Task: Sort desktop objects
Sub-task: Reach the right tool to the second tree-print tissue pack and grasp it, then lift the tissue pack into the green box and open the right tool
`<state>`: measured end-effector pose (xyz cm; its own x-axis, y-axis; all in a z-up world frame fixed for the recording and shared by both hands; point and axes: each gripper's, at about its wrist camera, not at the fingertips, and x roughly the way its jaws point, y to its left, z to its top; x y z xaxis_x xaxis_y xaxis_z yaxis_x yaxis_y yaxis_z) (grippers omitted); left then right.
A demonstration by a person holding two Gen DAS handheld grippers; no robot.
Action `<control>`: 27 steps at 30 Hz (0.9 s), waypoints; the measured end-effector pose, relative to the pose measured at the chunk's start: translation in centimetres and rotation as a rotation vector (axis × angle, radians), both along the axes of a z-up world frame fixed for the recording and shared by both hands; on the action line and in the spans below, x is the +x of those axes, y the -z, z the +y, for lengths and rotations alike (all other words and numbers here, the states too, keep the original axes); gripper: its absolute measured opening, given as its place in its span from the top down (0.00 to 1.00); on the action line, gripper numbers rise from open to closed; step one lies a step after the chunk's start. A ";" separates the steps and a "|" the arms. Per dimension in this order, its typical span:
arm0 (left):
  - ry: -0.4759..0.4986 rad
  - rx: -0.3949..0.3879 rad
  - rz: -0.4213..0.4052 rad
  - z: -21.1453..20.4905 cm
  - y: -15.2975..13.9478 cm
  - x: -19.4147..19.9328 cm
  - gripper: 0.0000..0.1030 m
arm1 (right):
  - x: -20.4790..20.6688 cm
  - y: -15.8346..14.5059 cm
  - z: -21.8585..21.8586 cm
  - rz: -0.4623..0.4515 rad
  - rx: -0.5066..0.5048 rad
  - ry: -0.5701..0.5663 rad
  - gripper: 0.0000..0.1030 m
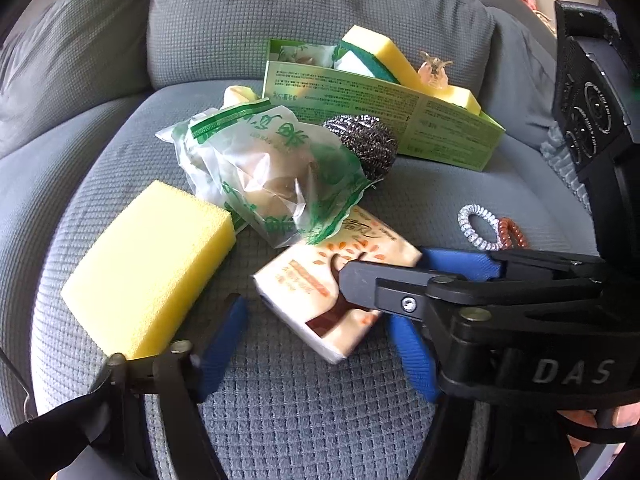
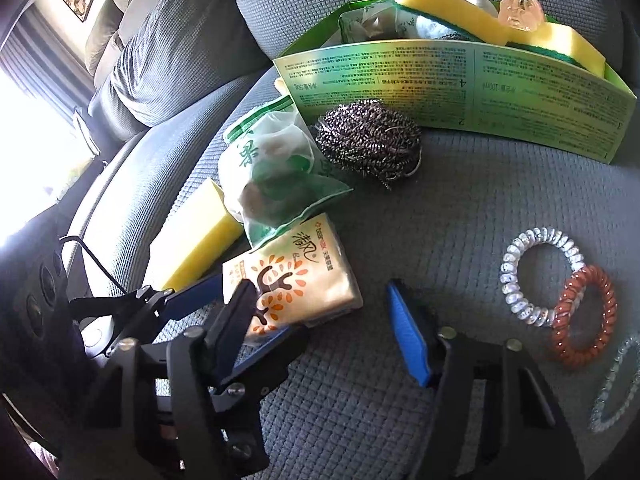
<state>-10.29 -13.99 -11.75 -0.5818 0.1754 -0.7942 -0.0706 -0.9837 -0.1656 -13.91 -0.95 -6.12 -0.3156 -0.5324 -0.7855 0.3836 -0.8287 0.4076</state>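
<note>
A tissue pack (image 1: 316,300) with an orange tree print lies on the grey sofa seat (image 1: 312,412). My left gripper (image 1: 316,344) is open, its blue pads on either side of the pack. My right gripper (image 2: 324,332) is open too, with the pack (image 2: 296,284) near its left pad. A yellow sponge (image 1: 148,268), a green-printed plastic bag (image 1: 272,176) and a steel scourer (image 1: 364,144) lie behind. A green box (image 1: 380,120) holds sponges and a hair claw (image 1: 434,70).
Clear and orange spiral hair ties (image 2: 536,276) (image 2: 584,316) lie on the seat at the right. Sofa back cushions (image 1: 312,12) rise behind the box. The other gripper's black body (image 1: 520,300) crosses the left wrist view at right.
</note>
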 end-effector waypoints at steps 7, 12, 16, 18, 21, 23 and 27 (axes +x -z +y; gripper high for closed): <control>-0.012 -0.008 0.001 0.3 0.1 -0.4 0.46 | 0.0 0.2 -0.1 -0.006 -0.018 0.016 0.59; -0.012 -0.007 0.015 0.3 0.0 -0.4 0.49 | 0.1 -0.2 -0.3 0.016 -0.010 0.015 0.67; -0.013 0.003 0.025 0.3 -0.1 -0.3 0.50 | 0.3 -0.6 -0.2 0.042 -0.002 0.015 0.72; -0.011 0.003 0.028 0.3 -0.2 -0.3 0.51 | 0.4 -0.9 -0.2 0.057 0.000 0.010 0.75; -0.007 0.002 0.035 0.4 -0.5 0.0 0.51 | 0.5 -1.1 0.1 0.057 -0.010 0.011 0.77; -0.003 0.008 0.043 0.4 -0.7 0.2 0.51 | 0.7 -1.3 0.3 0.066 -0.009 0.006 0.78; 0.004 -0.006 0.064 0.8 -1.7 0.6 0.51 | 1.1 -2.1 0.8 0.075 -0.028 0.015 0.78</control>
<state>-9.70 -13.17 -10.05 -0.6308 0.1729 -0.7564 -0.0847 -0.9844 -0.1543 -12.76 -0.16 -4.06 -0.3807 -0.5486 -0.7444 0.4018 -0.8232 0.4012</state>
